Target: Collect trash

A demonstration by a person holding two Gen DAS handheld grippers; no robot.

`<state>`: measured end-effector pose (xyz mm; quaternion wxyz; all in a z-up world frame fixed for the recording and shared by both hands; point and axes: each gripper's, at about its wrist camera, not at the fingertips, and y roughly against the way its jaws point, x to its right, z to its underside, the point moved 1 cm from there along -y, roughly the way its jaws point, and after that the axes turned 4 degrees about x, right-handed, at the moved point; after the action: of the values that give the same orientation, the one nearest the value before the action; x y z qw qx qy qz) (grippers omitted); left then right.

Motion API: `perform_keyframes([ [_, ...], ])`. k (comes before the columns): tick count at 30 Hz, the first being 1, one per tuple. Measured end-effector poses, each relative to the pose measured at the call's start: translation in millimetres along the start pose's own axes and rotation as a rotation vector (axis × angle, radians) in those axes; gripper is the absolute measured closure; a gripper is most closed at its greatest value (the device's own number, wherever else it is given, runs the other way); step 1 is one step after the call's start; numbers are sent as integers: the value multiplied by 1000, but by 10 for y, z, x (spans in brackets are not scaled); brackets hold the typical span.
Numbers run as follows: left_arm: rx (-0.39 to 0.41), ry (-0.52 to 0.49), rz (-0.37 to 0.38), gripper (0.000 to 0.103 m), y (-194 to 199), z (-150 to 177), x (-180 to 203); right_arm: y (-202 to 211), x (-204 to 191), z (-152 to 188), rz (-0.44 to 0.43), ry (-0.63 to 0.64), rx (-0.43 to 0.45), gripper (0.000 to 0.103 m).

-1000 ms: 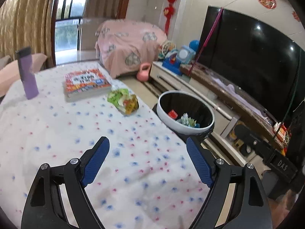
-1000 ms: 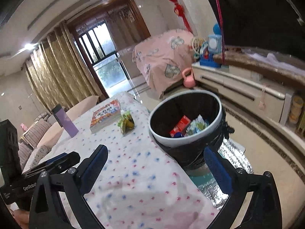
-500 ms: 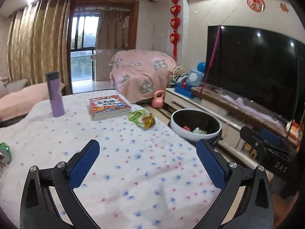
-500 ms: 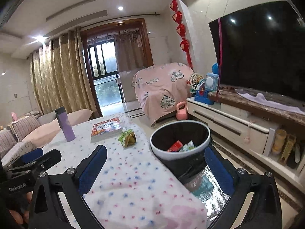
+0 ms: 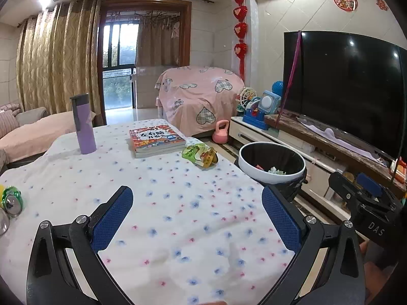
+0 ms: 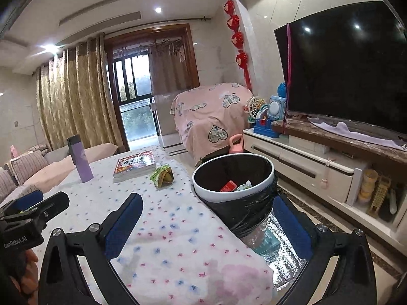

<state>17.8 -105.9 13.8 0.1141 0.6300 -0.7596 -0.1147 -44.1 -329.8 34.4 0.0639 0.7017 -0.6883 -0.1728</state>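
A large black flat-screen television (image 5: 351, 89) stands on a long cabinet. The surface (image 5: 162, 203), under a white cloth dotted with blue and pink flowers, carries a red picture book (image 5: 155, 137) with Chinese characters and a purple tumbler (image 5: 84, 125). Beside its edge sits the white-rimmed bin lined with a black bag (image 6: 236, 178). The left gripper (image 5: 197, 218), marked "GenRobot.AI", and right gripper (image 6: 207, 225), marked "DAS", hover with jaws wide apart, empty. The crumpled green-yellow snack wrapper (image 5: 201, 155) lies just beside the book.
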Motion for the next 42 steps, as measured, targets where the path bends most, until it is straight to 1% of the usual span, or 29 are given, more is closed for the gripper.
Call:
perform_keyframes([
  [6, 6, 4, -5, 0, 19, 9, -1, 28, -17, 4, 3, 11, 19, 0],
  [42, 16, -8, -7, 0, 33, 31, 0, 36, -16, -5, 1, 0, 25, 0],
])
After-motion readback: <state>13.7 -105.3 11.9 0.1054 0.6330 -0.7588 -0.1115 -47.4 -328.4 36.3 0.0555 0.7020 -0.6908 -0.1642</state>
